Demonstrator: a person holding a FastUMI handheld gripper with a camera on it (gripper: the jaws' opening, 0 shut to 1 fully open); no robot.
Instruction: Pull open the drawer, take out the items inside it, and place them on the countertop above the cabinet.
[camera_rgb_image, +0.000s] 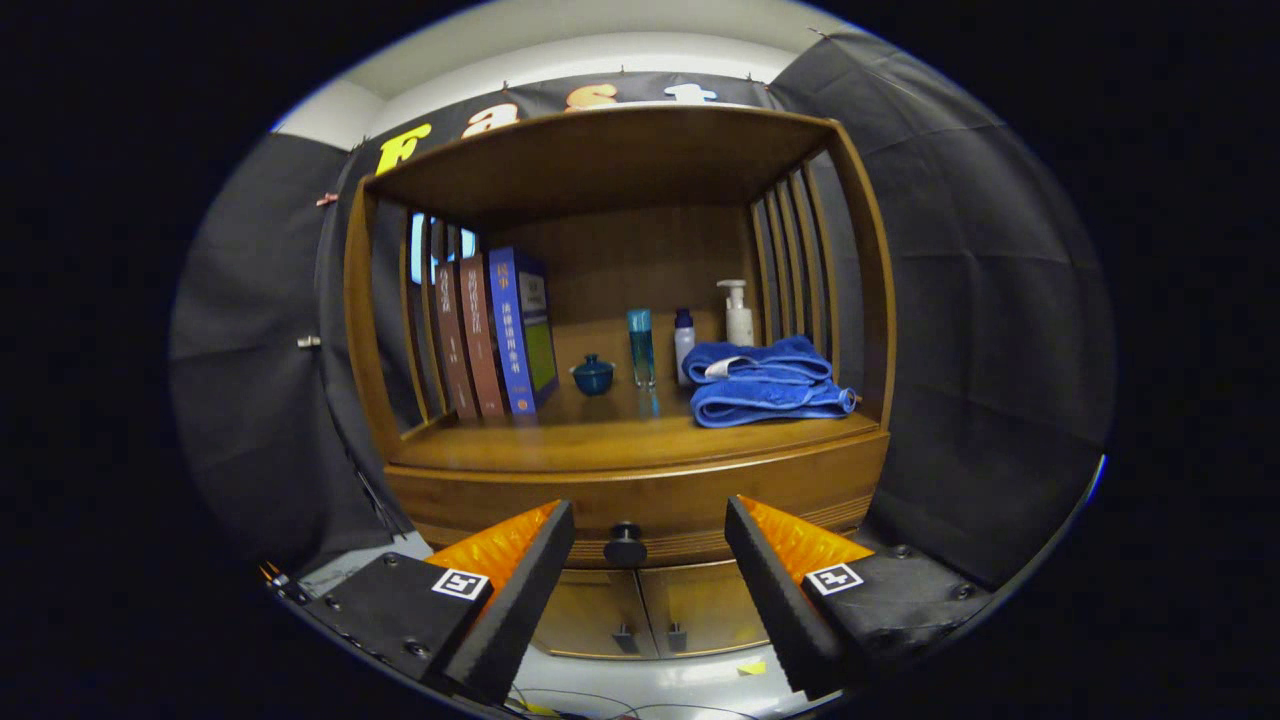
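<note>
1. Drawer (640, 510) is shut, sitting right under the countertop (620, 440), its dark knob (625, 543) showing between the fingers, just beyond them.
2. Gripper (650, 560) has its jaws wide apart, holding nothing.
3. Up on the countertop: books (495, 335), little blue lidded pot (593, 375), bottles (685, 340), folded blue towels (765, 380).
4. Two cabinet doors (640, 610) below.

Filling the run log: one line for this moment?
stage: approach | gripper: open, empty | drawer knob: between fingers, beyond them, untouched | drawer: closed | countertop: books, bottles, towel
</note>
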